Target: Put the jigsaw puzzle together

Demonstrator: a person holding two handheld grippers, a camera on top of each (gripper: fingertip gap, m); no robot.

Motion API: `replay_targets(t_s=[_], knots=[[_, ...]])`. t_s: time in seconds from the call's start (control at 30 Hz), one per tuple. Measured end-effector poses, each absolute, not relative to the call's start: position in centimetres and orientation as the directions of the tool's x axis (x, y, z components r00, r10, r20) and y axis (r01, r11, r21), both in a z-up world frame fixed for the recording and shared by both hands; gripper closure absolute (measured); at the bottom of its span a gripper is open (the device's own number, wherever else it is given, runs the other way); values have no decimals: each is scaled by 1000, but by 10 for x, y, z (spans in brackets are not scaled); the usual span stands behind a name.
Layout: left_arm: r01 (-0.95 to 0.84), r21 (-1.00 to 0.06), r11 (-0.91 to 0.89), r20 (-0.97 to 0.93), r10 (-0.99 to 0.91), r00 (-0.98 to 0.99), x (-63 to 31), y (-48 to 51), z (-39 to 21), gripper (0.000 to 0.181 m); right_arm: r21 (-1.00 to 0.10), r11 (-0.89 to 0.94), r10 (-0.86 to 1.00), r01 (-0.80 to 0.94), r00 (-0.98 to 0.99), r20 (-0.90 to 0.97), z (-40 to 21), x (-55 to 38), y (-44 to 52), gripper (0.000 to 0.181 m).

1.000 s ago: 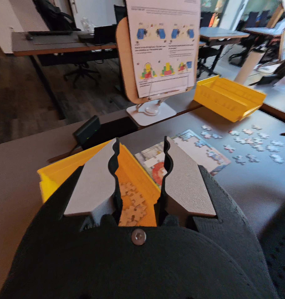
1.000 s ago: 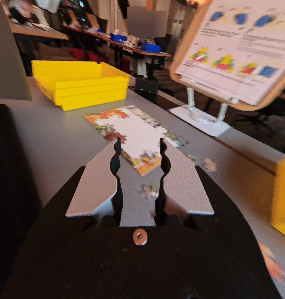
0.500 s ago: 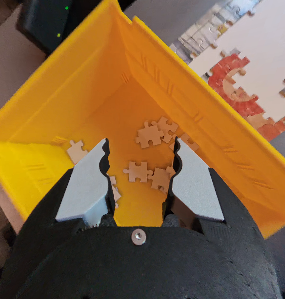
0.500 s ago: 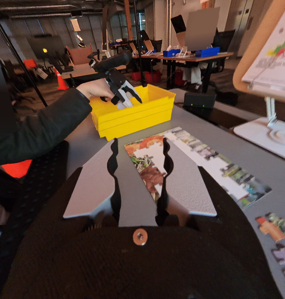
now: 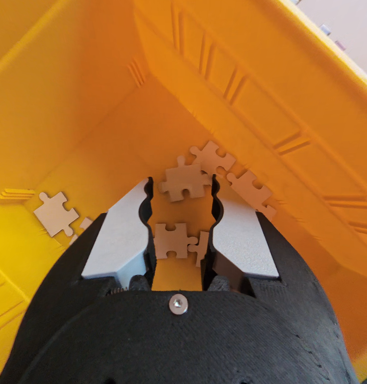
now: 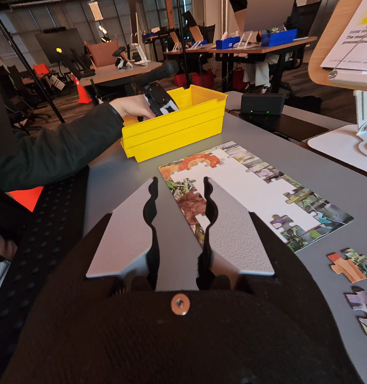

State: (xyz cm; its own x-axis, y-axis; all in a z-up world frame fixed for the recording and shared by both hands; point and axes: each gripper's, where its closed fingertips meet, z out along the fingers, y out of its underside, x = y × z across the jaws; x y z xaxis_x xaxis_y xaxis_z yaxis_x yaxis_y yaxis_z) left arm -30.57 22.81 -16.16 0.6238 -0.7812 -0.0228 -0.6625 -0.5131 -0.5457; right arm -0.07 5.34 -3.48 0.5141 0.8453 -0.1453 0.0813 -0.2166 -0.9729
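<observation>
Grey and matte, the table (image 6: 120,172) stands in a workshop room, with more tables and chairs across the top of the right wrist view. At centre right of that view lies the partly assembled jigsaw puzzle (image 6: 251,187), its border largely filled and its middle bare; two loose pieces (image 6: 352,265) lie at the lower right. The yellow bin (image 6: 174,128), upper centre, sits just beside the puzzle's far end. The left gripper (image 5: 181,180) reaches inside the bin, fingers spread and holding nothing. The bin floor carries several face-down pieces: one pale piece (image 5: 183,185) at the fingertips, another (image 5: 172,241) between the fingers, two against the right-hand wall, and one (image 5: 55,214) at centre left. The step in hand appears to be picking a piece. For a clean grasp, the fingertips should straddle one piece only, clear of the overlapping neighbours, and catch its edge, since flat card offers little to grip. The right gripper (image 6: 180,180) hangs spread and empty above the table near the puzzle's near end.
</observation>
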Motion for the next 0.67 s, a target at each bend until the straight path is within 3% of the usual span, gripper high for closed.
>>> replay_targets(t_s=[0.07, 0.23, 0.4, 0.47, 0.53, 0.6, 0.67], knots=[[-644, -558, -523, 18, -784, 621, -303, 226, -162, 141, -970, -219, 850, 109, 510, -134, -39, -3, 52, 139], [-601, -553, -577, 88, -758, 646, -306, 225, -153, 142, -965, -222, 853, 140, 508, -122, -45, -5, 51, 139], [-455, -705, -544, 169, -752, 637, -290, 223, -88, 142, -966, -213, 847, 148, 521, -107, -47, -6, 54, 140], [-318, -801, -507, 296, -798, 525, -265, 206, -33, 142, -970, -189, 843, 154, 533, -79, -47, -9, 55, 140], [-162, -855, -493, 444, -856, 264, -232, 170, 28, 142, -979, -113, 828, 172, 560, 3, -42, -13, 58, 139], [-83, -847, -525, 526, -851, 7, -204, 132, 71, 142, -979, 25, 805, 202, 576, 140, -29, -21, 54, 137], [-99, -809, -580, 588, -800, -123, -172, 109, 87, 142, -951, 186, 740, 249, 601, 302, -14, -28, 48, 131]])
